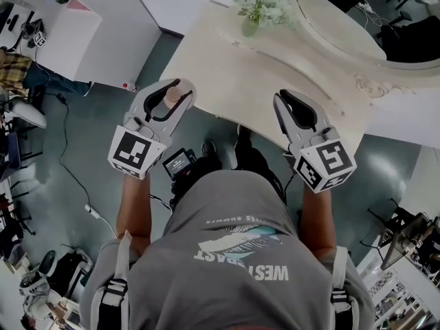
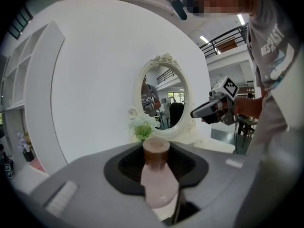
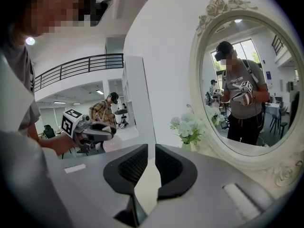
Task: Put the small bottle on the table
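Note:
The small bottle (image 1: 172, 96), pale pink with a brown cap (image 2: 156, 148), stands upright between the jaws of my left gripper (image 1: 172, 90), which is shut on it. In the head view that gripper hangs over the front left edge of the cream dressing table (image 1: 227, 67). The left gripper view shows the bottle's body (image 2: 160, 182) pinched between the dark pads (image 2: 126, 167). My right gripper (image 1: 287, 99) hovers at the table's front edge further right, its jaws nearly together with nothing between them (image 3: 151, 152).
A vase of pale flowers (image 1: 256, 9) stands at the back of the table beside an oval mirror (image 1: 344, 16) with an ornate frame. A white cabinet (image 1: 75, 26) stands to the left. Cables and gear lie on the grey floor (image 1: 75, 150).

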`<control>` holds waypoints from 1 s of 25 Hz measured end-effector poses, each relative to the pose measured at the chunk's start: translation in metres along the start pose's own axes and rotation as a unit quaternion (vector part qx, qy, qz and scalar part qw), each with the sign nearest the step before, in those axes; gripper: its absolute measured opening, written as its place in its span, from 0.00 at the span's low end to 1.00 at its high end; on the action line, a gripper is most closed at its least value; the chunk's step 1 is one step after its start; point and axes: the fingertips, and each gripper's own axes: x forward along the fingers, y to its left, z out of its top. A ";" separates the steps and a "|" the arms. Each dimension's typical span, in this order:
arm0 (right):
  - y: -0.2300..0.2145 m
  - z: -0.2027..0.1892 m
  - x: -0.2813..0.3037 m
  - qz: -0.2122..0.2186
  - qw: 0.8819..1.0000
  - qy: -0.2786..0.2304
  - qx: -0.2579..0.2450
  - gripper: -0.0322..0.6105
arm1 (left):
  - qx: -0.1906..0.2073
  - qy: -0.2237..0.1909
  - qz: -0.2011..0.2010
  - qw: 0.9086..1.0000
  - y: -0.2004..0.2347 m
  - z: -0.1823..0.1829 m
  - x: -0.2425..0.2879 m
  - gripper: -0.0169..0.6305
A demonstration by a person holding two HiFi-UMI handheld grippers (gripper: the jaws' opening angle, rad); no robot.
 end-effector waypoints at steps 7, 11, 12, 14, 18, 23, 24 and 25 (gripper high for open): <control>-0.002 0.002 0.037 0.017 1.000 0.018 0.003 0.13 | -0.003 0.003 0.013 1.000 0.033 -0.012 0.009 0.22; -0.010 -0.004 0.053 0.028 0.999 0.025 0.005 0.13 | -0.011 0.014 0.018 1.000 0.042 -0.023 0.023 0.22; -0.012 -0.006 0.057 0.030 0.999 0.027 0.006 0.13 | -0.013 0.016 0.020 1.000 0.044 -0.026 0.026 0.22; -0.016 -0.009 0.063 0.035 0.999 0.032 0.007 0.13 | -0.017 0.022 0.021 0.999 0.047 -0.032 0.031 0.22; -0.025 -0.017 0.073 0.041 0.998 0.041 0.009 0.13 | -0.026 0.032 0.023 0.999 0.050 -0.043 0.045 0.22; -0.037 -0.029 0.083 0.046 0.997 0.054 0.014 0.13 | -0.035 0.041 0.024 0.998 0.054 -0.056 0.063 0.22; -0.038 -0.031 0.085 0.047 0.997 0.056 0.015 0.13 | -0.037 0.043 0.023 0.998 0.055 -0.059 0.067 0.22; -0.040 -0.033 0.087 0.048 0.997 0.058 0.016 0.13 | -0.039 0.045 0.023 0.998 0.055 -0.062 0.070 0.22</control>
